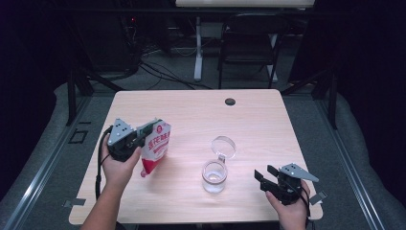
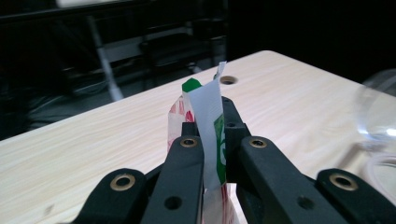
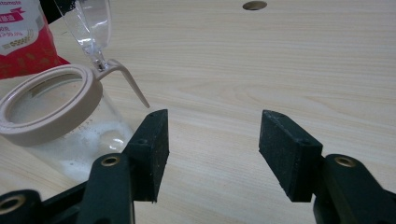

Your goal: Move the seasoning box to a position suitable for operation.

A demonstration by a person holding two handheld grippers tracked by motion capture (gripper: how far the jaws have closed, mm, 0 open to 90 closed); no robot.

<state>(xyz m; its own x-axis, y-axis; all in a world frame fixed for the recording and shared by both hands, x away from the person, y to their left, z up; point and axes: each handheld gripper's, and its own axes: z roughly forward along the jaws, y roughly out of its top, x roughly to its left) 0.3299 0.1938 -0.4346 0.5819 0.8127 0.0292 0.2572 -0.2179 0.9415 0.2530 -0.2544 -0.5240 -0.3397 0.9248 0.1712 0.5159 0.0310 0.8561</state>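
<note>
Near the table's [image 1: 268,103] left edge, the left gripper [image 1: 143,132] clamps a red-and-white plastic pouch [image 1: 155,146]; carry it level to the open clear glass jar [image 1: 214,176], tilting slowly. The right gripper [image 1: 265,175] stands released.

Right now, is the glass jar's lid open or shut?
Open. The clear hinged lid is swung back behind the glass jar, leaving the beige-rimmed mouth uncovered in the right gripper view.

Pouch [image 1: 155,146] left of jar [image 1: 214,176] on table [image 1: 191,115]
</note>
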